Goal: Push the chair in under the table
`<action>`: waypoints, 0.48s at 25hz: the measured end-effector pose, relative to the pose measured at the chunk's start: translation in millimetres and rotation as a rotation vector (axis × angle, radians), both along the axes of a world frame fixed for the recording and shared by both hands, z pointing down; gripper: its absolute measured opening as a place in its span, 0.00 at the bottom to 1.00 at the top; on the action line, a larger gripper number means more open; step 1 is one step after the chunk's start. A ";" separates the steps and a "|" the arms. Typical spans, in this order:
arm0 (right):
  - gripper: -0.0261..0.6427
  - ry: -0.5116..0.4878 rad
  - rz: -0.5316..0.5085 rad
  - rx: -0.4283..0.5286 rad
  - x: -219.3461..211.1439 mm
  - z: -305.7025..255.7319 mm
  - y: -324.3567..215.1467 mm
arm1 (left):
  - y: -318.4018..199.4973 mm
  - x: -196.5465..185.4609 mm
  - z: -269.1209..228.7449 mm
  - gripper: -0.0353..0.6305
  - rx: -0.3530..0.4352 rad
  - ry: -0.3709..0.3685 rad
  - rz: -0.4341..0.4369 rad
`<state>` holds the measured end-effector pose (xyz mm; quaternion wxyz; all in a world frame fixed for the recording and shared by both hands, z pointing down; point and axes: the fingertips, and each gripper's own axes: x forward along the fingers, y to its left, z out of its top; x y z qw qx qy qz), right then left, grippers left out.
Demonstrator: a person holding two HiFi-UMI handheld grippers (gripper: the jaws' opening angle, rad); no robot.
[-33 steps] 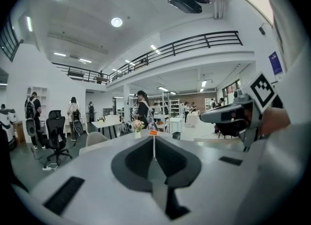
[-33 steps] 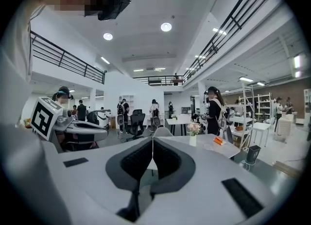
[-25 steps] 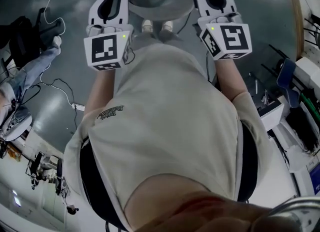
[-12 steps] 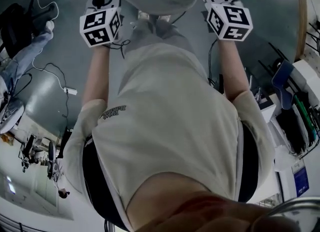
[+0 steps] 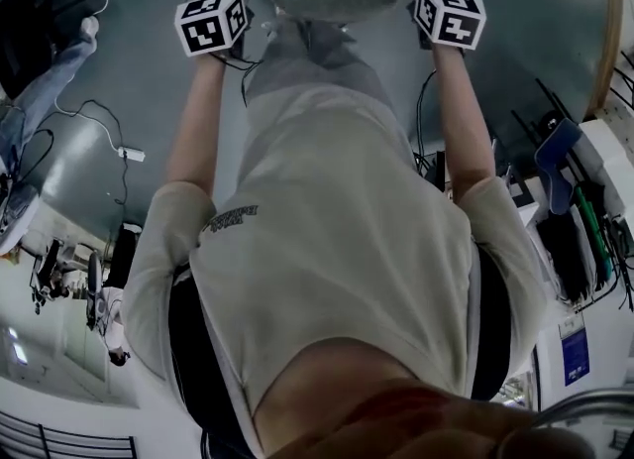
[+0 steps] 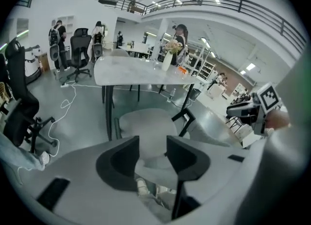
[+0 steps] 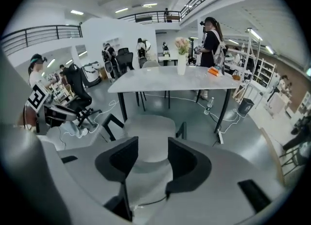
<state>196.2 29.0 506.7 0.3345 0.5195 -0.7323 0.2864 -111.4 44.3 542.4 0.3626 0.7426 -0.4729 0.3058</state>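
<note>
Nothing is pushed in yet: the chair (image 7: 148, 124) stands drawn out before the worktop (image 7: 165, 80), and my left gripper (image 6: 152, 147) and right gripper (image 7: 152, 152), fingers just opening and now spread, hang close behind it pinching nothing, so the whole push remains.

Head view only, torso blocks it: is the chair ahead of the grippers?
Observer: Yes; the chair stands straight ahead of both, mostly out in front of the table.
Operator: Gripped yet?
Observer: No; the jaws of the left gripper and right gripper have just been opening. They stand apart, nothing clamped.
Operator: Tabletop?
Observer: A vase of flowers stands on it.
</note>
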 end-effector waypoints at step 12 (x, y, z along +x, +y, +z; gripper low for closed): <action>0.43 0.056 0.073 -0.212 47.8 123.6 16.6 | 25.3 -2.2 106.7 0.33 -0.175 -0.035 -0.042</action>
